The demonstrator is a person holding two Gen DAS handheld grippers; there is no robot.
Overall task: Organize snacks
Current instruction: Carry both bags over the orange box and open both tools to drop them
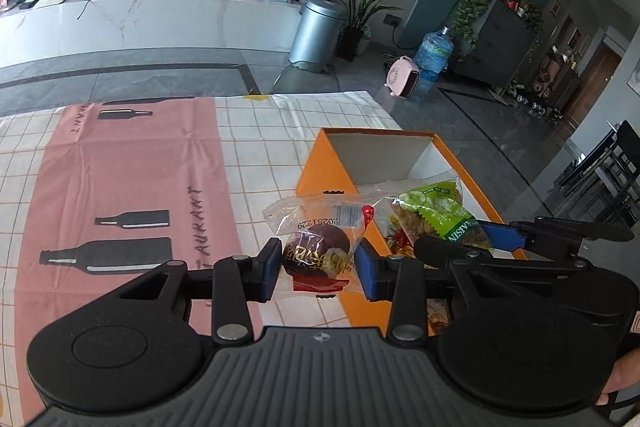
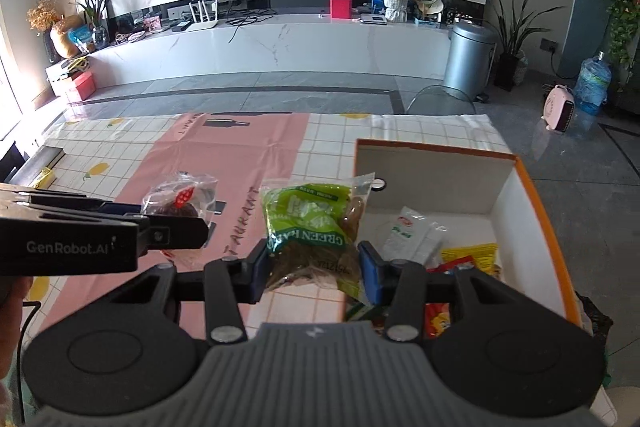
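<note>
My left gripper (image 1: 316,269) is shut on a clear packet with a dark round cake (image 1: 316,251), held above the table next to the orange box's (image 1: 320,163) left wall. My right gripper (image 2: 314,265) is shut on a green raisin bag (image 2: 316,227), held over the box's (image 2: 536,195) left edge. The raisin bag (image 1: 440,213) and right gripper (image 1: 500,243) also show in the left wrist view. The cake packet (image 2: 180,201) and left gripper (image 2: 160,233) show at the left of the right wrist view. Several snack packets (image 2: 460,255) lie inside the box.
The table carries a pink and white grid cloth (image 1: 120,179). Beyond its far edge are a grey floor, a silver bin (image 2: 468,57), a pink heater (image 2: 558,107) and a water jug (image 2: 592,83). A clear chair back (image 2: 440,99) stands at the far edge.
</note>
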